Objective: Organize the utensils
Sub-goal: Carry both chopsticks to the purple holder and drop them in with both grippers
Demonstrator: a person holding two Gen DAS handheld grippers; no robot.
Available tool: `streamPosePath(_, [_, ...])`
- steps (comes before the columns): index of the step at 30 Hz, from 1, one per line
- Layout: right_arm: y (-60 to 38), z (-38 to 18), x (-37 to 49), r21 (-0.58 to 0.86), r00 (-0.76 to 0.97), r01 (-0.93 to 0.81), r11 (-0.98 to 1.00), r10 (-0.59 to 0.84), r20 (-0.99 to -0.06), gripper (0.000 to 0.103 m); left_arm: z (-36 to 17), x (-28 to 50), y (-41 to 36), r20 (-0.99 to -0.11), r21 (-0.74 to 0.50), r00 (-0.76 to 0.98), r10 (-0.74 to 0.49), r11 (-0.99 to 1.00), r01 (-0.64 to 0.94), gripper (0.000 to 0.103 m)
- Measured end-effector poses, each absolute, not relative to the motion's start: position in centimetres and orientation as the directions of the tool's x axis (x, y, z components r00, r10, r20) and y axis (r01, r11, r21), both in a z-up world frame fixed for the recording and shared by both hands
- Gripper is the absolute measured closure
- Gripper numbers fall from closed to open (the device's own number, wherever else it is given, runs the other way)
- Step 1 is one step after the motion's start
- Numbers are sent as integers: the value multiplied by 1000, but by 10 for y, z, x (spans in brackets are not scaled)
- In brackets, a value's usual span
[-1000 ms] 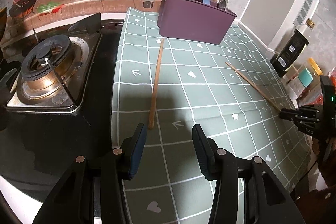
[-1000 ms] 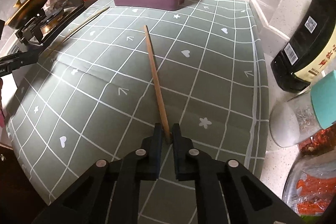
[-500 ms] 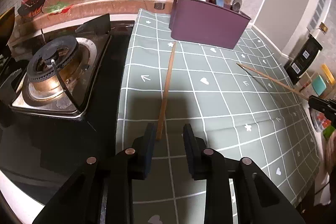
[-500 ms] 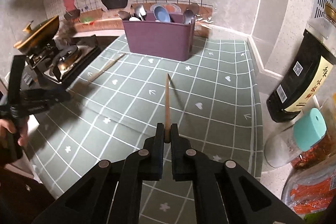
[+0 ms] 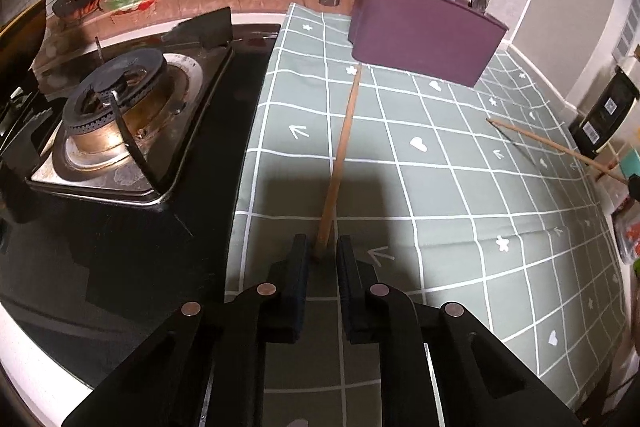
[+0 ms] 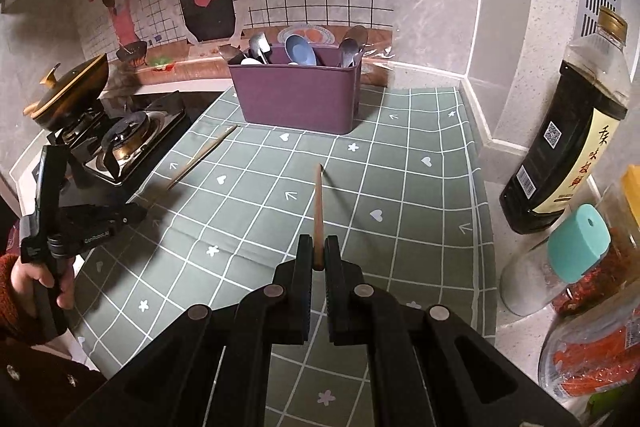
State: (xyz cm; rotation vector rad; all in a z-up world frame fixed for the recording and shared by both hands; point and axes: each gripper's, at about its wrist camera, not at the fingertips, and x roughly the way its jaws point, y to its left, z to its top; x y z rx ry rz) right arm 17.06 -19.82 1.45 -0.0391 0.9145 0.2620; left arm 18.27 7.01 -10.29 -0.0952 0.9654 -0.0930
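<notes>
Left tongs [image 5: 322, 255] are closing around the near end of a chopstick [image 5: 340, 163] lying flat on the tabletop [image 5: 440, 211], pads not quite touching it. Squeeze square on that thin round wood or it'll roll. Right tongs [image 6: 318, 255] are clamped on the other chopstick [image 6: 318, 211], lifted clear (smooth, tapered). Purple plastic bin [image 6: 296, 99] sits at the back.

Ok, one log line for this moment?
left gripper: jaws closing around mat chopstick | right gripper: shut on lifted chopstick | utensil bin: waiting
</notes>
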Motion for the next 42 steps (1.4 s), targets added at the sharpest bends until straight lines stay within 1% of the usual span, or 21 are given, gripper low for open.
streamPosePath(2, [-196, 14, 171, 77, 581, -242, 967, 208, -787, 98, -103, 183, 67, -814, -109, 569, -115, 993, 44, 90])
streamPosePath(3, [-196, 15, 171, 74, 583, -241, 968, 205, -786, 98, -102, 183, 66, -813, -107, 570, -115, 993, 48, 94])
streamPosePath(4, [-194, 16, 171, 69, 587, -241, 968, 201, -784, 98, -100, 184, 66, -810, -108, 575, -117, 993, 51, 97])
streamPosePath(13, [-191, 47, 175, 25, 647, -236, 971, 176, -742, 98, -44, 182, 78, -704, -112, 698, -130, 991, 71, 97])
streamPosePath(19, [-190, 74, 186, 10, 686, -226, 974, 167, -708, 98, 7, 186, 72, -640, -87, 753, -157, 987, 132, 98])
streamPosePath(22, [-188, 82, 193, 4, 692, -219, 976, 158, -705, 98, 27, 189, 67, -635, -98, 747, -196, 980, 174, 97])
streamPosePath(29, [-186, 98, 209, 4, 691, -216, 976, 156, -705, 98, 71, 190, 56, -589, -97, 768, -250, 966, 239, 97])
streamPosePath(35, [-184, 112, 217, 7, 696, -216, 976, 160, -700, 98, 101, 196, 46, -599, -105, 746, -291, 952, 288, 98])
streamPosePath(39, [-184, 135, 225, -15, 726, -209, 978, 145, -672, 98, 134, 201, 39, -578, -94, 752, -317, 941, 325, 98])
streamPosePath(42, [-186, 165, 235, -12, 755, -205, 979, 151, -638, 98, 168, 210, 39, -548, -129, 758, -354, 931, 342, 98])
